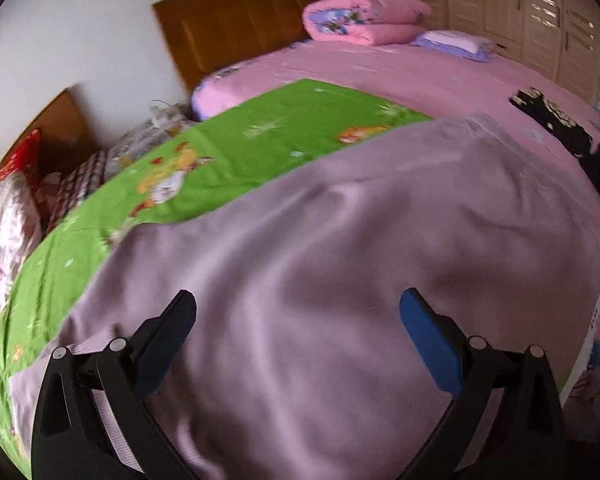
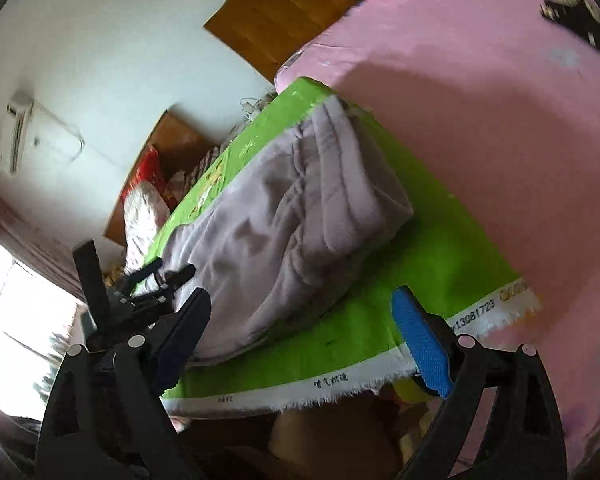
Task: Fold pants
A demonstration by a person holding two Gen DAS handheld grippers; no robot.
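The lilac-grey pants (image 1: pixel 340 264) lie spread on a green printed cloth (image 1: pixel 260 140) on the bed. In the right wrist view the pants (image 2: pixel 292 220) look folded lengthwise into a long bundle on the green cloth (image 2: pixel 440 272). My left gripper (image 1: pixel 298 308) is open, just above the pants, holding nothing. My right gripper (image 2: pixel 300 308) is open at the near end of the pants, over the cloth's white frayed edge. The left gripper (image 2: pixel 156 280) also shows in the right wrist view, at the pants' left side.
A pink bedsheet (image 1: pixel 440 76) covers the bed. A folded pink quilt (image 1: pixel 364 20) and a pillow (image 1: pixel 456 44) lie by the wooden headboard (image 1: pixel 240 28). Dark clothing (image 1: pixel 556 124) lies at the right. Bundled bedding (image 1: pixel 12 216) is at the left.
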